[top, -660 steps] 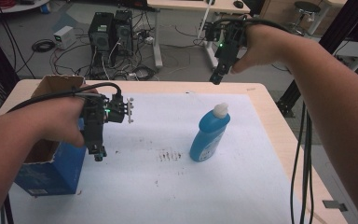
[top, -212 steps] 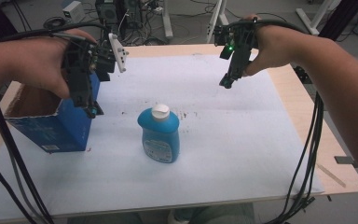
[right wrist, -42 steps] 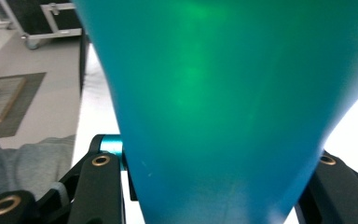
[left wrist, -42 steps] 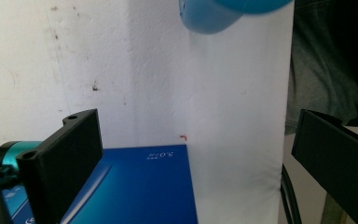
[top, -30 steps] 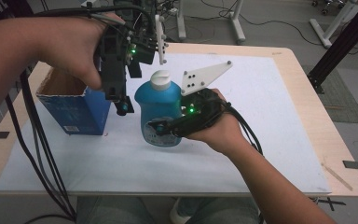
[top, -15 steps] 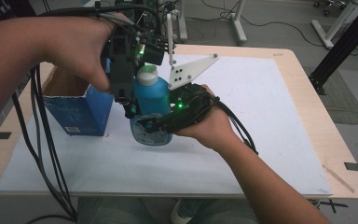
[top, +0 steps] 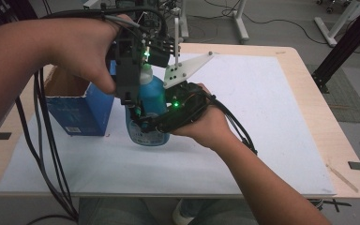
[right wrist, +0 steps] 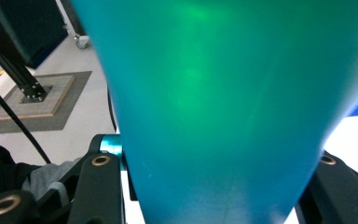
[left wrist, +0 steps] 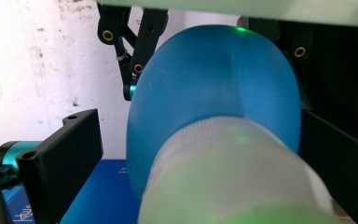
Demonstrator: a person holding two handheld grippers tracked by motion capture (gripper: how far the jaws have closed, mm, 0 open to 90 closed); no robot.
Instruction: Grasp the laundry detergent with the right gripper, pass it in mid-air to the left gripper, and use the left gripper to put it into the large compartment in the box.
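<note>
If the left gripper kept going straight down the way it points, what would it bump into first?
Most likely the white cap of the blue bottle: it sits right between the left gripper jaws, very close to the camera.

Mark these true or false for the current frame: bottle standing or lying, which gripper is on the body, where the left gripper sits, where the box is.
1. The blue bottle lies flat on the white sheet. False: it stands upright.
2. The right gripper has its jaws on either side of the bottle's body. True.
3. The left gripper is over the far right corner of the table. False: it is at the bottle's top, with the white cap between its jaws.
4. The blue cardboard box stands beside the bottle and is open at the top. True.
5. The bottle sits inside the box. False: it stands on the sheet next to it.
</note>
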